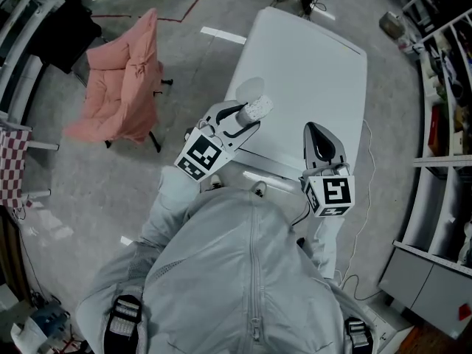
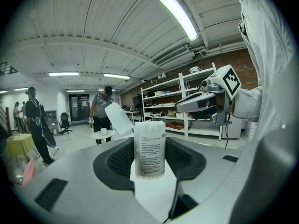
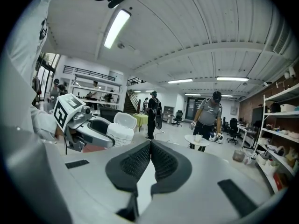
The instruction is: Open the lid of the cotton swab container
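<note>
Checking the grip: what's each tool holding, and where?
The left tool clamps the cotton swab container by its sides, lid flipped open; the right tool is shut and empty.

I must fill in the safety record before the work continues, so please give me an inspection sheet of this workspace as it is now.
Surface: white table, bare where visible.
Job's things: cotton swab container, its lid flipped open, swabs showing at the top.
Clutter: nothing seen on the table.
Grippers: left gripper shut on the cotton swab container; right gripper shut, nothing between its jaws.
Cables: thin white cable beside the table's right edge.
Surroundings: pink chair to the left, shelves to the right, people standing further off.
</note>
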`<state>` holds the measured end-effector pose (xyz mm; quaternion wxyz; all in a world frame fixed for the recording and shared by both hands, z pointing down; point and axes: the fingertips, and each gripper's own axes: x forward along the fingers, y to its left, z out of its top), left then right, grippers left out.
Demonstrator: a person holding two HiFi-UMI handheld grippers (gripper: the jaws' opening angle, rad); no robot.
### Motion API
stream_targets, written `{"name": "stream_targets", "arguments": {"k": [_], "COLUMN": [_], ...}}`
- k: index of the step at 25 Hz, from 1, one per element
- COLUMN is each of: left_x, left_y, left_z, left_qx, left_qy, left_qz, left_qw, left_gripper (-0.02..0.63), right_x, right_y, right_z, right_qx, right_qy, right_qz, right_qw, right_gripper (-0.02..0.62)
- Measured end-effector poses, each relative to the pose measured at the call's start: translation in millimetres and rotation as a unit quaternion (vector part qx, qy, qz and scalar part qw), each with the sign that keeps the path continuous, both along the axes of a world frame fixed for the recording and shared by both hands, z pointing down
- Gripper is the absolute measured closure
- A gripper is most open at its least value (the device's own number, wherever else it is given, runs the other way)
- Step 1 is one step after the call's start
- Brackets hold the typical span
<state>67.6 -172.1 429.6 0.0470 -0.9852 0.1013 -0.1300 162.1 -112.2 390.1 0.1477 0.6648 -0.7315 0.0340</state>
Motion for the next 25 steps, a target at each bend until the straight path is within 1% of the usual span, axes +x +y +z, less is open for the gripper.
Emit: {"name": "stream_targets", "arguments": {"k": [5, 12, 17, 25], "left_x": [12, 11, 20, 17], "left_y": [10, -1, -1, -29], "left_z": [-8, -11, -14, -13], "left_qx": [0.013, 0.006, 0.002, -0.005], "left_qy": [-0.004, 0.002, 0.004, 0.008], "left_qz": [0.019, 0.037, 0.052, 0.067], "left_qw": [0.9997, 0.9993, 0.9986, 0.9977], "left_gripper": [0.399, 0.398, 0.399, 0.399], "right_x": [-2, -10, -5, -10], "right_y": [4, -10, -10, -37], "right_z": [-4, -3, -3, -1], "right_qx": [-0.001, -0.009, -0.018, -0.027], "right_qy": [0.001, 0.002, 0.000, -0.003], "right_qz": [-0.002, 0.004, 0.011, 0.023], "right_qw": [1.000, 1.000, 1.000, 0.999], "right_gripper": [0.561, 0.560, 0.560, 0.560]}}
